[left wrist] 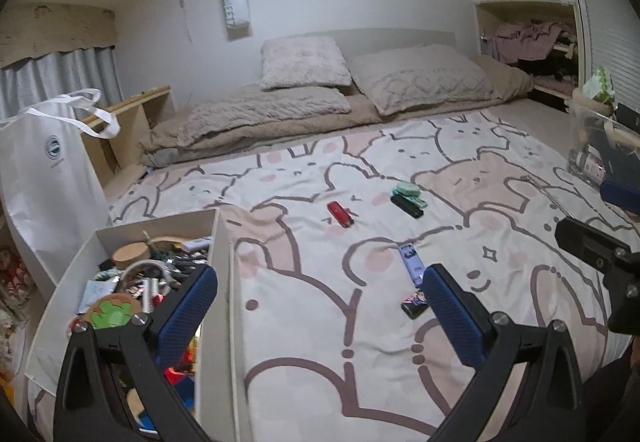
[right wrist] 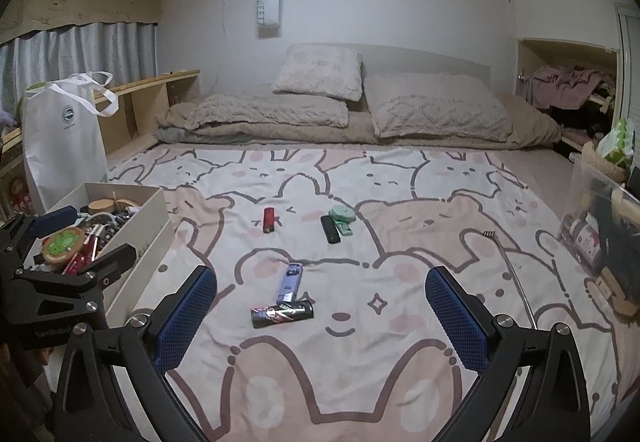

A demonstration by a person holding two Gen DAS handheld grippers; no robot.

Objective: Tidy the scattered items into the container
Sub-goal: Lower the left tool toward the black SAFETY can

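Note:
A white open box (left wrist: 222, 242) (right wrist: 154, 218) full of small items stands at the bed's left edge. Scattered lighters lie on the cartoon blanket: red (left wrist: 340, 214) (right wrist: 269, 220), black (left wrist: 406, 205) (right wrist: 330, 229), mint green (left wrist: 408, 191) (right wrist: 343, 217), lilac (left wrist: 412, 262) (right wrist: 291, 282) and a dark patterned one (left wrist: 415, 304) (right wrist: 282, 314). My left gripper (left wrist: 320, 290) is open and empty, its left finger over the box. My right gripper (right wrist: 320, 290) is open and empty, above the blanket near the patterned lighter.
A thin metal rod (right wrist: 510, 270) lies on the blanket at right. A clear bin (right wrist: 600, 218) with goods stands at the right edge. A white tote bag (right wrist: 64, 138) stands behind the box. Pillows (right wrist: 320, 78) and a folded duvet lie at the bed's head.

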